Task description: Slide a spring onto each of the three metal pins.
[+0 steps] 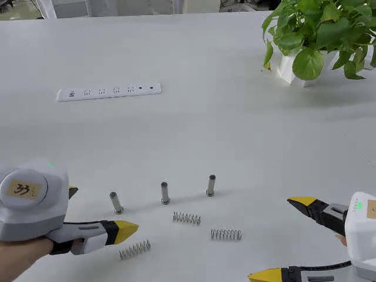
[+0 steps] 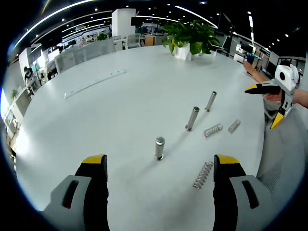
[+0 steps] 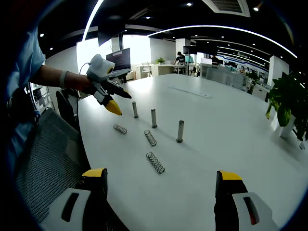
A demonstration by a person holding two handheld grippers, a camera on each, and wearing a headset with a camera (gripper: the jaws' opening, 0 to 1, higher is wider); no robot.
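Three short metal pins stand upright in a row on the white table: left pin, middle pin, right pin. Three springs lie flat in front of them: one near my left gripper, one in the middle, one to the right. My left gripper is open at the lower left, just in front of the left pin, with a spring beside its right finger. My right gripper hangs open at the lower right, empty, facing the nearest spring.
A white power strip lies at the far left of the table. A potted plant stands at the back right corner. A mesh chair sits by the table's near edge, beside a person's sleeve.
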